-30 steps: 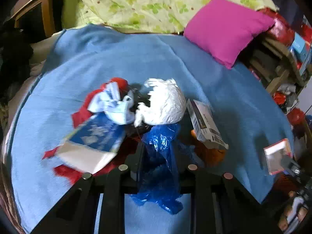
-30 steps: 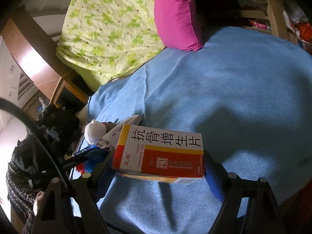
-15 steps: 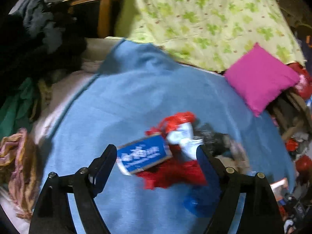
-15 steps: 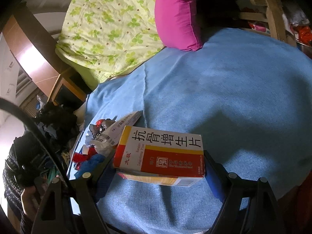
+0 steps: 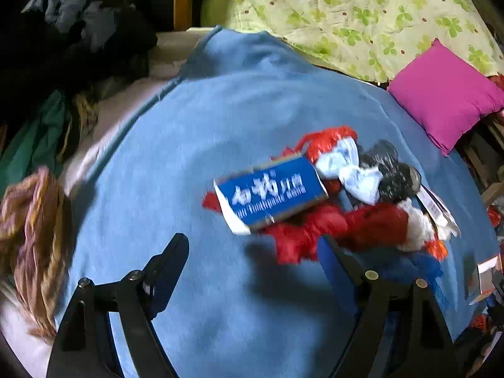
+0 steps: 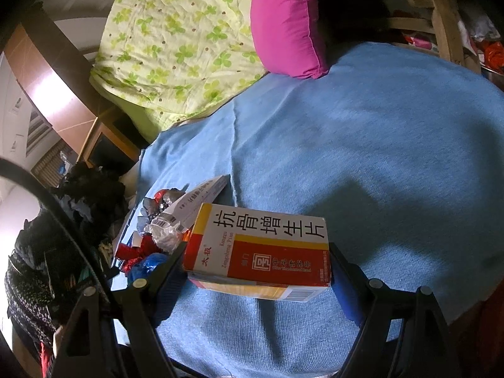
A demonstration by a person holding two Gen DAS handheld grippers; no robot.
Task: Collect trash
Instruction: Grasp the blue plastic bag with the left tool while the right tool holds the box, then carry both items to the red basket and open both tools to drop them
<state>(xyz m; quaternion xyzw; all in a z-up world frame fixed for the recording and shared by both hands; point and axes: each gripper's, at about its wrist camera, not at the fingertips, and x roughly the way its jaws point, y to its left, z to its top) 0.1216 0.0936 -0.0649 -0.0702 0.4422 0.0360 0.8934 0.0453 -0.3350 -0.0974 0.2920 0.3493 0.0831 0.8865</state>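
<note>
A trash pile lies on the blue blanket point(image 5: 220, 119): a blue toothpaste box point(image 5: 271, 192), red plastic scraps point(image 5: 318, 230), a pale blue rag point(image 5: 349, 170), a black crumpled bag point(image 5: 397, 173) and a blue plastic bag point(image 5: 409, 264). My left gripper point(image 5: 252, 261) is open and empty, just short of the pile. My right gripper point(image 6: 256, 267) is shut on a red, yellow and white medicine box point(image 6: 261, 249), held above the blanket point(image 6: 378, 145). The pile shows at its left point(image 6: 157, 233), with a white carton point(image 6: 201, 195).
A magenta pillow point(image 5: 444, 94) and a green floral quilt point(image 5: 362, 15) lie at the back. Dark clothes point(image 5: 78, 41) and a striped cloth point(image 5: 34, 236) lie left of the blanket. A wooden chair point(image 6: 441, 15) stands at the right.
My left gripper let go of the blue plastic bag, opened and drew back to the left of the pile. My right gripper has kept hold of the medicine box, hardly moving.
</note>
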